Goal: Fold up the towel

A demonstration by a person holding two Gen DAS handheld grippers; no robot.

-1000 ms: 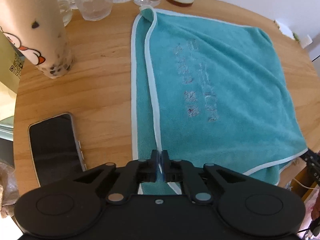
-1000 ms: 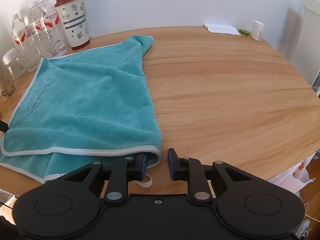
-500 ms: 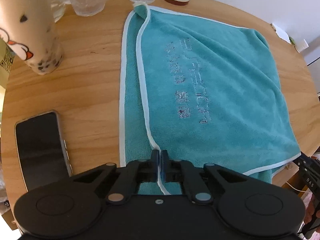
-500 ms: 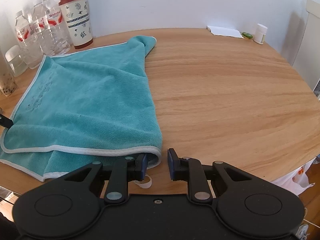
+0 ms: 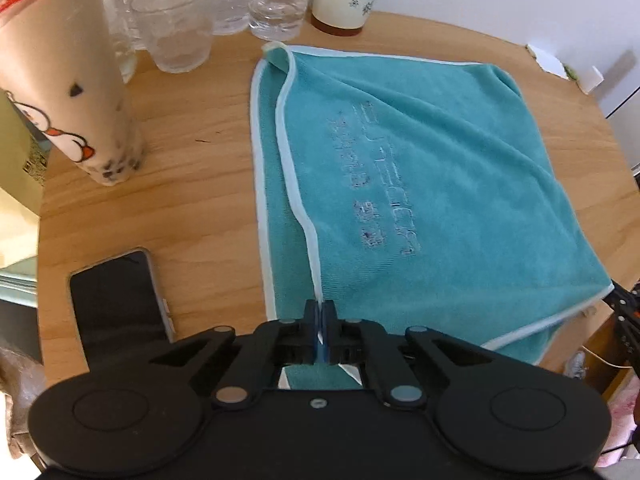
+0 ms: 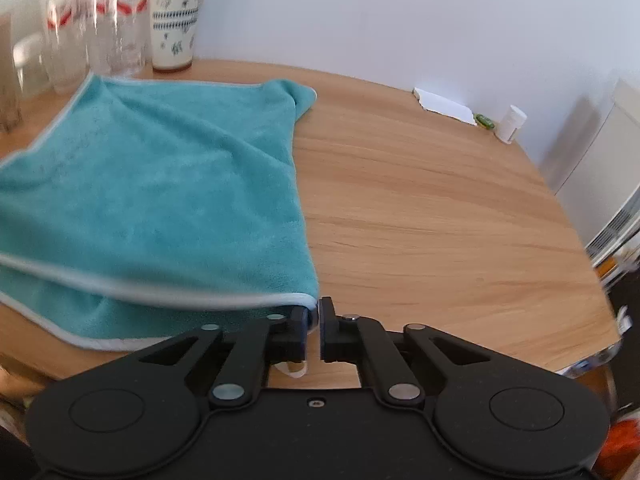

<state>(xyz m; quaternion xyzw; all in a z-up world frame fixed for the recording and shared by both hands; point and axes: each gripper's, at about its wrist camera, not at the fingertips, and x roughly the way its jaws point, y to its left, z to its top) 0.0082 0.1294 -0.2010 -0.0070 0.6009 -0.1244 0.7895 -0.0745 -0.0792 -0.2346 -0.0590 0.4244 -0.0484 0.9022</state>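
On the left, a milk tea cup (image 5: 68, 80) and a dark phone (image 5: 116, 296) sit on the round wooden table (image 5: 192, 208). Beside them lies the teal towel (image 5: 420, 184), already doubled over once, its white-trimmed upper edge offset from the lower one. The left gripper (image 5: 321, 330) has its jaws pressed together on the near white trim, as it did a second ago.

Further right, the right gripper (image 6: 315, 330) has changed: its jaws, spread half a second ago, have narrowed around the towel's near right corner, with a slim gap still visible. Both near corners now look held, so the next fold away from the person seems ready to begin.

The right wrist view is blurred, so whether the right jaws truly grip the cloth is unclear. Bottles (image 6: 100, 24) at the far edge are cut off at the top.
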